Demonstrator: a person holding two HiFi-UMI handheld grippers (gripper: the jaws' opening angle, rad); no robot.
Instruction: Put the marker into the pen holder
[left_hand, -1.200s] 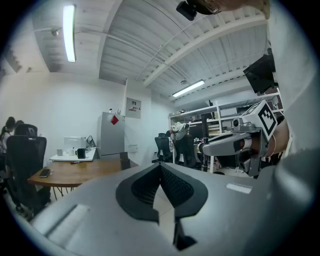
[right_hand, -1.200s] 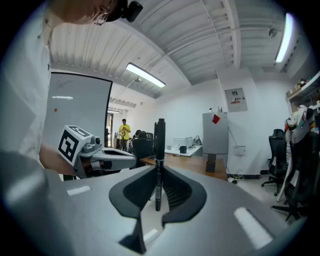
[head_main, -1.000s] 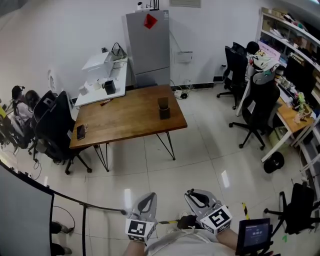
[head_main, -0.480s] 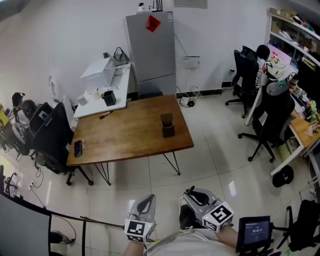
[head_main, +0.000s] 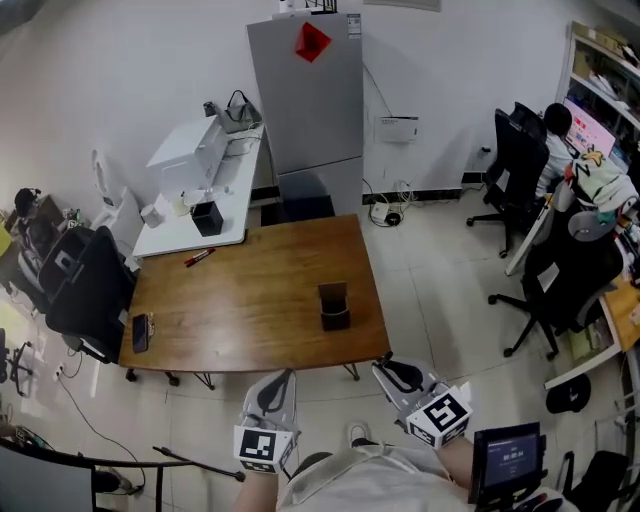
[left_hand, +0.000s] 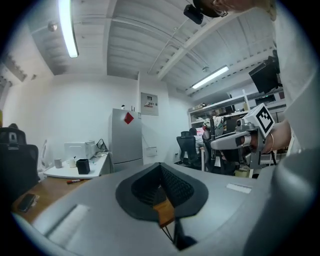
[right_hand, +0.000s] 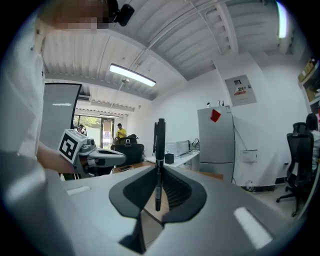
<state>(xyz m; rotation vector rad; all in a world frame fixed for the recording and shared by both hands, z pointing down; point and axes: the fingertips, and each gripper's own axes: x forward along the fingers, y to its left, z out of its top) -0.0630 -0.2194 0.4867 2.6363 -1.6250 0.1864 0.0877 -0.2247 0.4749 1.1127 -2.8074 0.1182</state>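
Note:
The pen holder (head_main: 333, 305), a dark square box, stands on the wooden table (head_main: 250, 310) near its right front edge. In the right gripper view a black marker (right_hand: 159, 150) stands upright between the pads, and my right gripper (right_hand: 159, 170) is shut on it. In the head view that gripper (head_main: 386, 368) hovers just off the table's front right corner, short of the holder. My left gripper (head_main: 283, 378) is beside it at the table's front edge. Its jaws (left_hand: 160, 167) meet with nothing between them.
A red marker (head_main: 198, 257) and a phone (head_main: 140, 332) lie on the table's left part. Behind are a white desk (head_main: 195, 190) with a black cup (head_main: 205, 217) and a grey fridge (head_main: 310, 110). Office chairs stand left (head_main: 80, 280) and right (head_main: 570, 280).
The person has walked up to the table: it has come from far ahead to just in front of both grippers. The grippers keep their pose, and the marker stays in the right one.

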